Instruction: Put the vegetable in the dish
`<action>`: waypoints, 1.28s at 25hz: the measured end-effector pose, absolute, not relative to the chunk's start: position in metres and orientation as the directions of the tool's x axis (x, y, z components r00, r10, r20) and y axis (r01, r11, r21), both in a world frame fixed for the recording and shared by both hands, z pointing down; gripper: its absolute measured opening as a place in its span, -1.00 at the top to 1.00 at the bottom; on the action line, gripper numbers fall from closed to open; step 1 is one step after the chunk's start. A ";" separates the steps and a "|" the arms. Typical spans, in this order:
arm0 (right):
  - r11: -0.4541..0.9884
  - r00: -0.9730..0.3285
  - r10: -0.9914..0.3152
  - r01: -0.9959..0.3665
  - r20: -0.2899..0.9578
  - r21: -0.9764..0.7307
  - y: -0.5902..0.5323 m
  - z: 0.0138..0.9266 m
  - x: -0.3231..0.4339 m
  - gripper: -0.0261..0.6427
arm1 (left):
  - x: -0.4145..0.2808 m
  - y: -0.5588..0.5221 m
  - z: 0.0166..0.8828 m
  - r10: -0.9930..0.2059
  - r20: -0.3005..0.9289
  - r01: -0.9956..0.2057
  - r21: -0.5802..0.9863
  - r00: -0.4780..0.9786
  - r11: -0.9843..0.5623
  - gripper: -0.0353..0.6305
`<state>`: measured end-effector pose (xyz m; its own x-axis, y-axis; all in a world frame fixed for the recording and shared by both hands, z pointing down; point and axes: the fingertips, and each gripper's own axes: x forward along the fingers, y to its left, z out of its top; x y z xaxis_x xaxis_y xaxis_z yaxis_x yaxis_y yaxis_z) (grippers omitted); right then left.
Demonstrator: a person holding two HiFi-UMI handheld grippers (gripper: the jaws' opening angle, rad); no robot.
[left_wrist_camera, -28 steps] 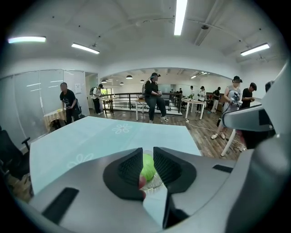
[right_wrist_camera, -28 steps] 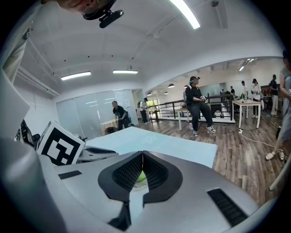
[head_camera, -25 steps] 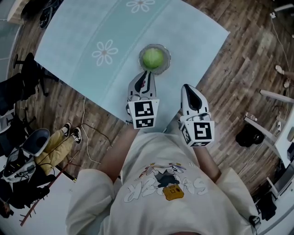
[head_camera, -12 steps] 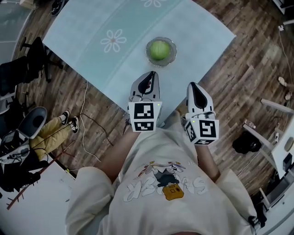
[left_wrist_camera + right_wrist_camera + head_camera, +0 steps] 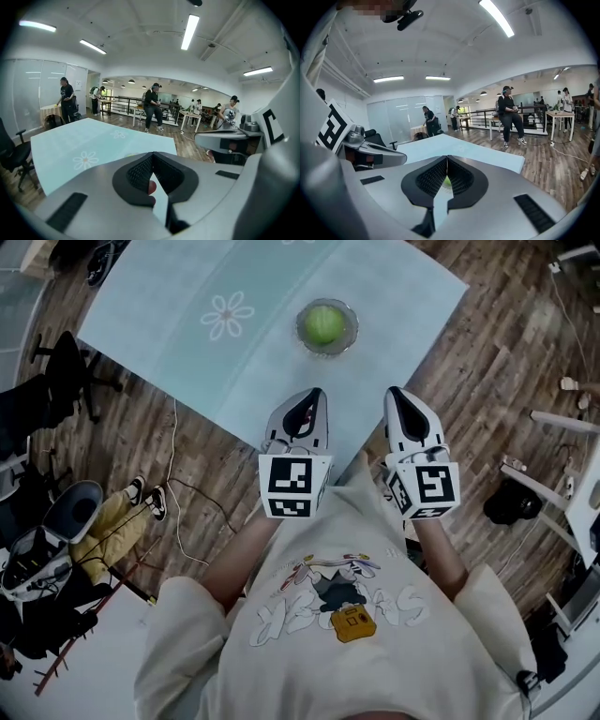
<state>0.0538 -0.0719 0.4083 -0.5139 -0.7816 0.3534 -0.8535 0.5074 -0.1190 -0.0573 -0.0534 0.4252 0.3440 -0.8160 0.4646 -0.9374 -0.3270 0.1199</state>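
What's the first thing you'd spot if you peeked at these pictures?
The round green vegetable jumps out first, sitting in a clear glass dish on the pale blue table with daisy prints. Nearer the person, two grey grippers with black-and-white marker cubes, the left gripper and the right gripper, point toward the dish from the table's near corner. Their fingers are closed with nothing in them.

left gripper and right gripper side by side, jaws together
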 end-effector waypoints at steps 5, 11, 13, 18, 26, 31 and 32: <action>0.505 -0.509 -0.787 -0.856 0.349 -0.111 -0.048 0.390 0.027 0.85 | -0.085 -0.021 0.408 -0.811 0.450 -0.927 0.155 0.375 -0.342 0.87; 0.480 -0.501 -0.816 -0.865 0.288 -0.145 -0.019 0.363 0.016 0.85 | -0.105 0.007 0.394 -0.801 0.422 -0.905 0.174 0.425 -0.388 0.87; 0.484 -0.504 -0.816 -0.864 0.282 -0.140 -0.007 0.360 0.013 0.85 | -0.109 0.016 0.392 -0.799 0.414 -0.900 0.171 0.435 -0.401 0.87; 0.484 -0.501 -0.820 -0.865 0.278 -0.130 0.020 0.360 0.012 0.85 | -0.103 0.042 0.384 -0.785 0.393 -0.877 0.177 0.480 -0.448 0.87; 0.484 -0.503 -0.826 -0.864 0.253 -0.139 0.053 0.358 -0.002 0.86 | -0.095 0.082 0.382 -0.746 0.378 -0.835 0.195 0.548 -0.515 0.87; 0.469 -0.490 -0.831 -0.872 0.264 -0.141 0.062 0.363 -0.006 0.85 | -0.097 0.092 0.384 -0.729 0.384 -0.822 0.207 0.567 -0.530 0.87; 0.464 -0.486 -0.835 -0.874 0.260 -0.142 0.070 0.365 -0.005 0.85 | -0.098 0.100 0.385 -0.732 0.383 -0.824 0.205 0.564 -0.528 0.87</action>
